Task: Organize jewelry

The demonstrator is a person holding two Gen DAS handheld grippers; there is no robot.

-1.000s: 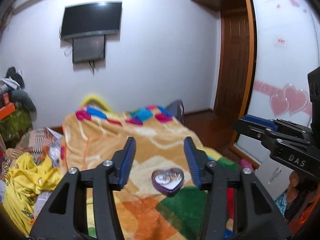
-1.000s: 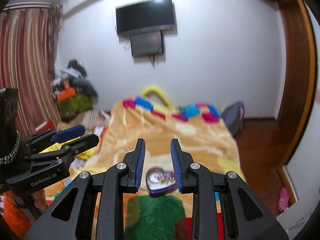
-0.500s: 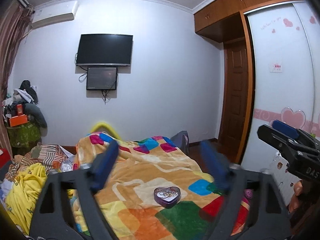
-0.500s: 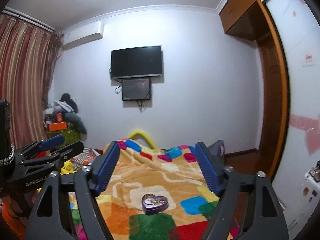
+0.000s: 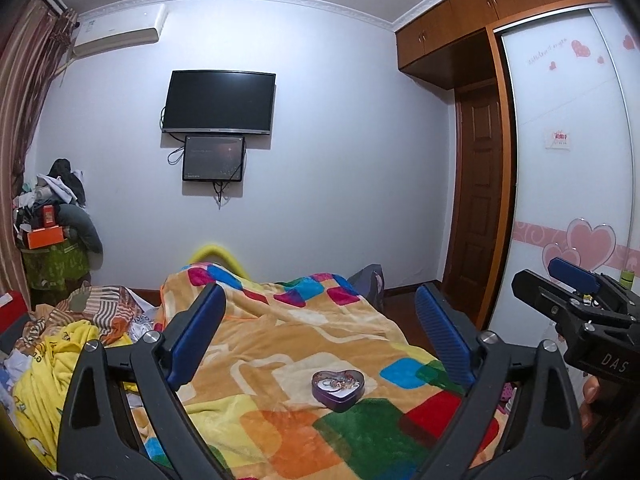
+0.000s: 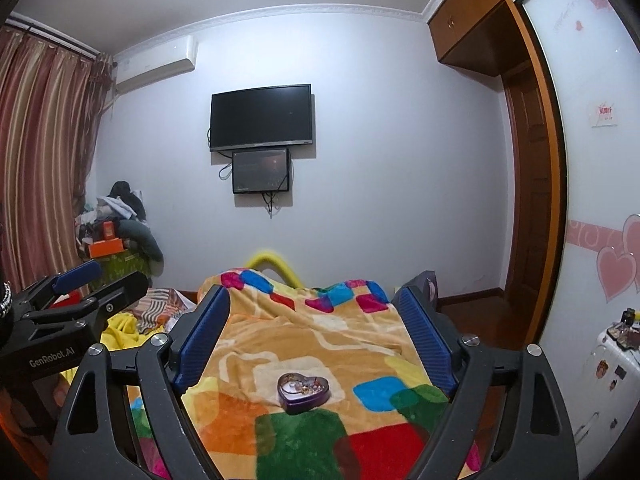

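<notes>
A purple heart-shaped tin (image 5: 338, 389) with jewelry inside lies open on the colourful blanket (image 5: 280, 344) on the bed. It also shows in the right wrist view (image 6: 303, 391). My left gripper (image 5: 320, 332) is open and empty, held well above and short of the tin. My right gripper (image 6: 314, 328) is open and empty too, at a similar height. Each gripper shows at the edge of the other's view: the right one (image 5: 576, 304) and the left one (image 6: 80, 296).
A pile of yellow and striped clothes (image 5: 68, 344) lies left of the bed. A TV (image 5: 219, 102) hangs on the far wall. A wooden door (image 5: 480, 196) and a wardrobe with heart stickers (image 5: 576, 184) stand at the right. A small white cabinet (image 6: 600, 364) stands at the right.
Both grippers have opened wide and pulled up and back from the heart tin, which now looks smaller and farther away. The tin has not moved.
</notes>
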